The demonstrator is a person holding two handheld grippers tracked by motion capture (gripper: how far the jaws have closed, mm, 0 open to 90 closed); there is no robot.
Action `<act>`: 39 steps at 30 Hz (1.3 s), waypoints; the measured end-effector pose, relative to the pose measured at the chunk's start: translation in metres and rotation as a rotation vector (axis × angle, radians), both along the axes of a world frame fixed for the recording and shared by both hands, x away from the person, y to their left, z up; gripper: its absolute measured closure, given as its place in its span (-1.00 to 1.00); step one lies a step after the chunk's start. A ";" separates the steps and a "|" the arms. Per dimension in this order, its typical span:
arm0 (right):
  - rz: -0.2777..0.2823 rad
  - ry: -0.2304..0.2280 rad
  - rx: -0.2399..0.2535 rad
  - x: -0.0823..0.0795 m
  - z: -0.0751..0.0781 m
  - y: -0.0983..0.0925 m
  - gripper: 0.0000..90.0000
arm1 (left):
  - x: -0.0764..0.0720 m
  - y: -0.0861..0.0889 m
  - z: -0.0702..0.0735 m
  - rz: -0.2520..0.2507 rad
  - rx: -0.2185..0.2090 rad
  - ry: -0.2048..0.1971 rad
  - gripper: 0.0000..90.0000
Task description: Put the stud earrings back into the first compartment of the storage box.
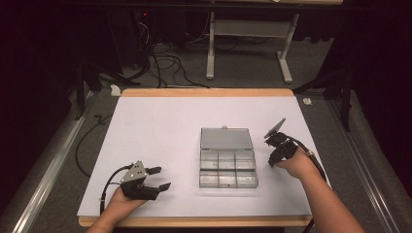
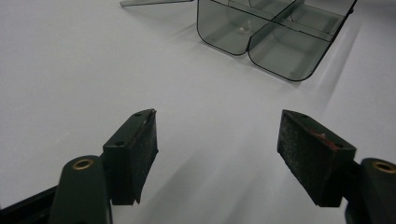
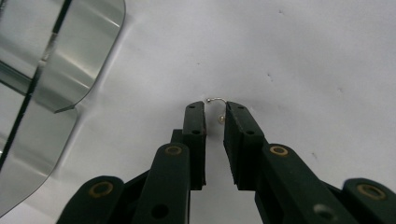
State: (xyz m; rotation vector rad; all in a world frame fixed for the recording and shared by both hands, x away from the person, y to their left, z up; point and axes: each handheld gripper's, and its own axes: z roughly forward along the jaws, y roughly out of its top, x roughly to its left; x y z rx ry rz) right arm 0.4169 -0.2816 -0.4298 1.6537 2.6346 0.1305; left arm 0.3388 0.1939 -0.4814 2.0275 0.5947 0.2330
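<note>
A small earring [image 3: 219, 100], a thin wire hook with a pale bead, lies on the white table sheet [image 1: 155, 126]. My right gripper [image 3: 215, 109] points down at it, jaws a narrow gap apart, the hook and bead between the tips, no pad pressing on them. In the high view this right gripper [image 1: 273, 161] hangs just right of a clear compartment box [image 1: 200, 175] whose lid [image 1: 227, 138] lies open behind it. My left gripper [image 1: 163, 177] rests at the front left, open wide, nothing between its jaws. The left gripper [image 2: 217, 140] view looks across bare sheet toward the box [image 2: 275, 42].
A rounded corner of the clear box [image 3: 70, 60] sits close to the left of my right jaws. One box compartment holds a tiny pale item [image 2: 242, 29]. The wooden table edge [image 1: 194, 222] runs along the front; cables and a frame stand on the floor beyond.
</note>
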 end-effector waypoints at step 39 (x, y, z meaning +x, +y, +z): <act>0.029 0.019 -0.019 0.001 0.009 0.006 0.92 | 0.000 0.000 0.000 0.000 0.000 0.000 -0.35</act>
